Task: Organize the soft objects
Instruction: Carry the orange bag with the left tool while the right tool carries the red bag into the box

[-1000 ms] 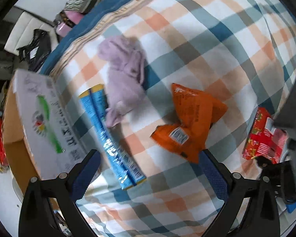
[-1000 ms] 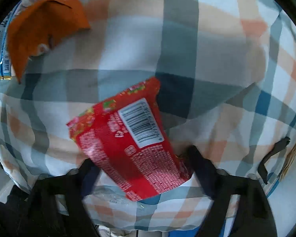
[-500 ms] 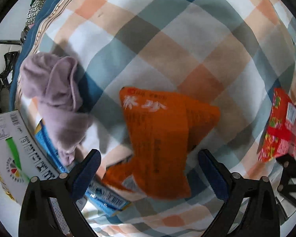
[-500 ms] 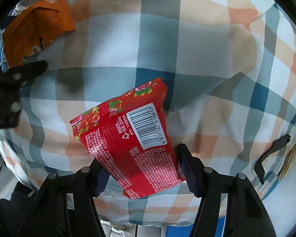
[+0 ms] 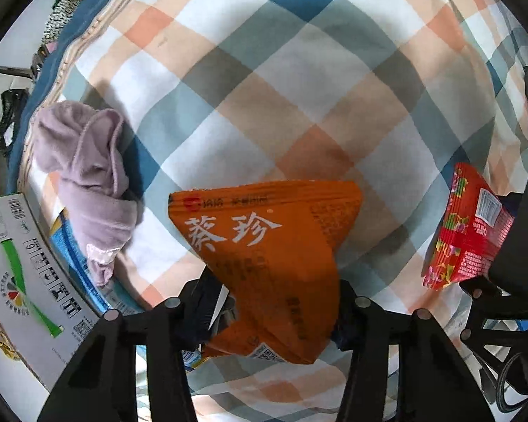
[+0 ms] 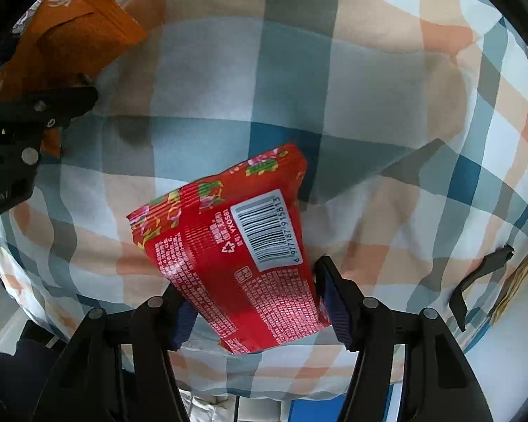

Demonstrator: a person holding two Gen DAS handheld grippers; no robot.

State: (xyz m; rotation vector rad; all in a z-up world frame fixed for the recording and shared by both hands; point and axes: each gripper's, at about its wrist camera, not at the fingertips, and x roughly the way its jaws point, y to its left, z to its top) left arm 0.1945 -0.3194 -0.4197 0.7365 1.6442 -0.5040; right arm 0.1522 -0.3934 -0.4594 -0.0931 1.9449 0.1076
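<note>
My left gripper (image 5: 271,311) is shut on an orange snack bag (image 5: 271,246) and holds it just above the checked bedspread (image 5: 299,88). The same bag shows at the top left of the right wrist view (image 6: 70,35). My right gripper (image 6: 255,304) is shut on a red snack bag (image 6: 236,246), lifted off the bedspread (image 6: 334,70). That red bag also shows at the right of the left wrist view (image 5: 468,239). A crumpled lilac cloth (image 5: 88,176) lies on the bed to the left, partly over a blue packet (image 5: 70,246).
A white cardboard box (image 5: 21,263) stands at the bed's left edge. A blue bed border (image 5: 77,24) and clutter lie at the far left. The left gripper's frame (image 6: 14,133) shows at the left of the right wrist view. A black strap (image 6: 475,277) hangs at the right.
My left gripper moved onto the orange bag, closed on it and raised it. My right gripper closed on the red bag and lifted it off the bedspread.
</note>
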